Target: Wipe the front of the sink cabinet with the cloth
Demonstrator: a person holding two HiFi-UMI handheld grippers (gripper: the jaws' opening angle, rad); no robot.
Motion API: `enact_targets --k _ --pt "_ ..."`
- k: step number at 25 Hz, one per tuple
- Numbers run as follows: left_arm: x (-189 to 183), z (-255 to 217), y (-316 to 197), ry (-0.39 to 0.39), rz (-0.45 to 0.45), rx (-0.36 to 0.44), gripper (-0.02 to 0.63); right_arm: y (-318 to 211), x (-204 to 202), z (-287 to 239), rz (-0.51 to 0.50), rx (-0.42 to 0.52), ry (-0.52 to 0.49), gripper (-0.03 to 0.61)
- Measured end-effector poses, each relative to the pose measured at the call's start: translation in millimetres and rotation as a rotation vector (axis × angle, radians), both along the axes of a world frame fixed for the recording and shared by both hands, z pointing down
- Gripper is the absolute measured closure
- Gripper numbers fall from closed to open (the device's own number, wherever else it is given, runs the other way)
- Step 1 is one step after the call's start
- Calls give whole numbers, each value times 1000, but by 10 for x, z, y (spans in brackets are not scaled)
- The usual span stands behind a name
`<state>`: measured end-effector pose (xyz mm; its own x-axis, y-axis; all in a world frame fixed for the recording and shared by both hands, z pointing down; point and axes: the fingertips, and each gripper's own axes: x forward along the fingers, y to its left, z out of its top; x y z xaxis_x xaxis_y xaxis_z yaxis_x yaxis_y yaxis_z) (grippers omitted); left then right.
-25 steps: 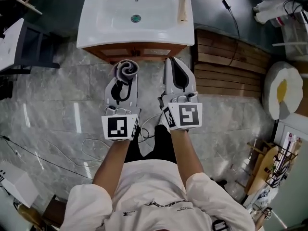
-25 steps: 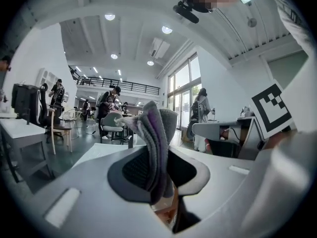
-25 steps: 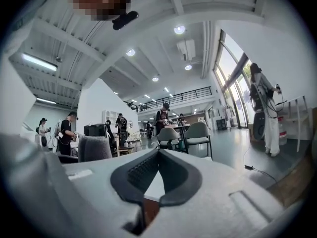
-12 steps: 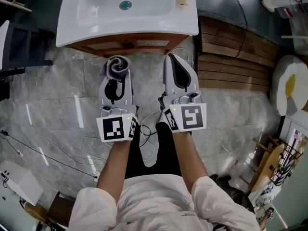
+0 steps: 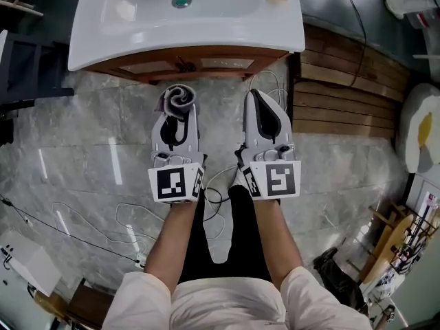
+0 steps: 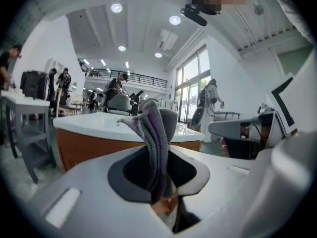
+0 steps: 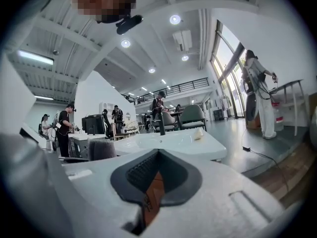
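Observation:
A white sink (image 5: pixel 185 19) tops a brown wooden cabinet (image 5: pixel 165 64) at the top of the head view. My left gripper (image 5: pixel 176 112) is shut on a rolled grey and purple cloth (image 5: pixel 178 100), held a short way in front of the cabinet front. In the left gripper view the cloth (image 6: pixel 156 143) stands up between the jaws, with the cabinet (image 6: pixel 94 148) beyond it. My right gripper (image 5: pixel 265 112) is shut with nothing in it, level with the left one, before the cabinet's right corner. The sink (image 7: pixel 173 143) also shows ahead in the right gripper view.
A wooden slatted platform (image 5: pixel 347 81) lies right of the cabinet. Thin cables (image 5: pixel 130 218) trail over the grey marble floor (image 5: pixel 82 150) beside my legs. A dark table (image 5: pixel 27 74) stands at the left. People stand far off in the gripper views.
The view has shifted so the sink sits a little more to the right. Both grippers have kept their grip and stayed side by side in front of the cabinet.

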<state>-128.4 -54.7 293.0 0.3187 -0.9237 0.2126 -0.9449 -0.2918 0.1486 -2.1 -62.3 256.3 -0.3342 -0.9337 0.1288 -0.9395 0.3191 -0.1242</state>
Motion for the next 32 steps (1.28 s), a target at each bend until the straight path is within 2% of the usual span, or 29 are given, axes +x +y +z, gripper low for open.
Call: enact_targets --k 3,7,10,18,23,29,32 --pt "-76 269 -43 63 -10 -24 538 -12 21 154 13 -10 -7 581" --pt "-150 443 -114 86 -34 -11 538 -71 21 328 17 -16 -37 581" --pt "-169 536 -172 62 -45 22 538 -115 -6 428 3 -10 -52 581" --pt "-184 972 -437 -17 -39 17 543 -127 -6 656 9 -8 -18 581" --pt "-229 1149 -566 5 -63 -1 537 -105 35 776 14 -23 -61 581" --pt "-295 1405 -679 45 -120 -59 537 -133 81 848 26 -9 -20 581" --pt "-290 1495 -761 43 -126 -64 538 -137 130 910 43 -19 -15 581"
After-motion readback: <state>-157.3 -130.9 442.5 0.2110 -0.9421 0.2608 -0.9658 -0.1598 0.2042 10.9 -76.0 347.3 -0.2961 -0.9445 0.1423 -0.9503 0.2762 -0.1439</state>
